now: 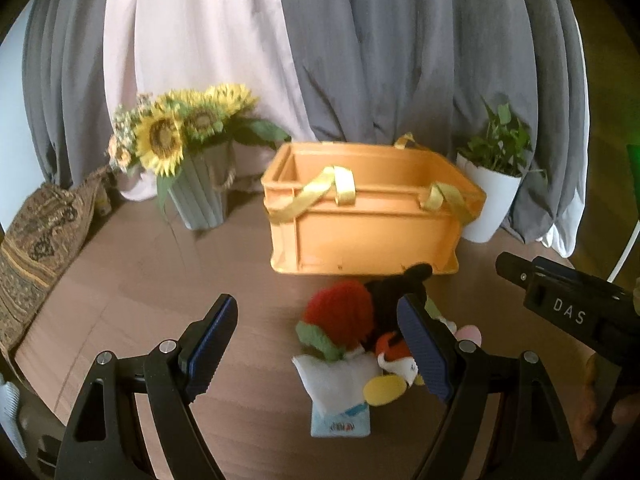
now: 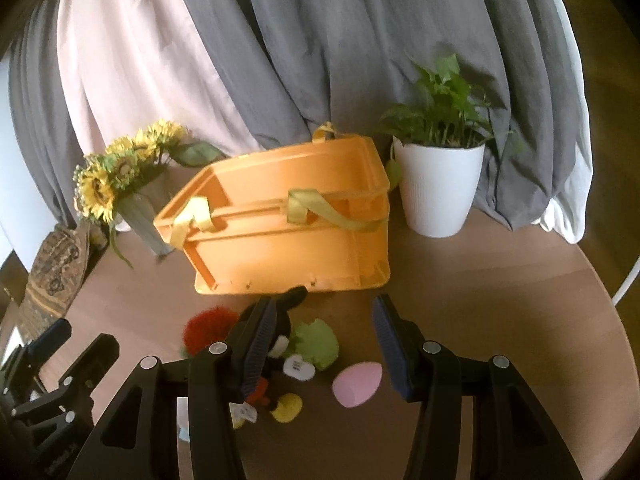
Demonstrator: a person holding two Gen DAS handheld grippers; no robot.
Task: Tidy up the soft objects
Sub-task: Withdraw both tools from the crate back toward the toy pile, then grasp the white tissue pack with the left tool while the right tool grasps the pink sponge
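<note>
Above the table's (image 2: 500, 300) near edge, both grippers are tilting downward, the left gripper (image 1: 316, 344) gaping wide and the right gripper (image 2: 324, 344) half-open, both empty, over soft toys (image 1: 352, 344) lying before the orange crate (image 1: 372, 220).

Soft toys (image 1: 360, 336) before crate (image 1: 372, 232), vase (image 1: 200, 196) left, potted plant (image 1: 490, 200) right

Place: I read this as a home, a living-room corner.
Backdrop: grey curtains (image 1: 380, 60) with a pale pink one (image 1: 188, 48) fill the top of my left view.
Decor: a vase of sunflowers (image 1: 180, 136) at centre left, a potted plant (image 2: 438, 184) at upper right of my right view.
Surface: a round wooden table (image 1: 160, 280).
Left edge: a patterned cushion (image 1: 36, 248).
Clutter: an orange crate (image 1: 368, 216) and soft toys (image 1: 352, 328) low in frame.
</note>
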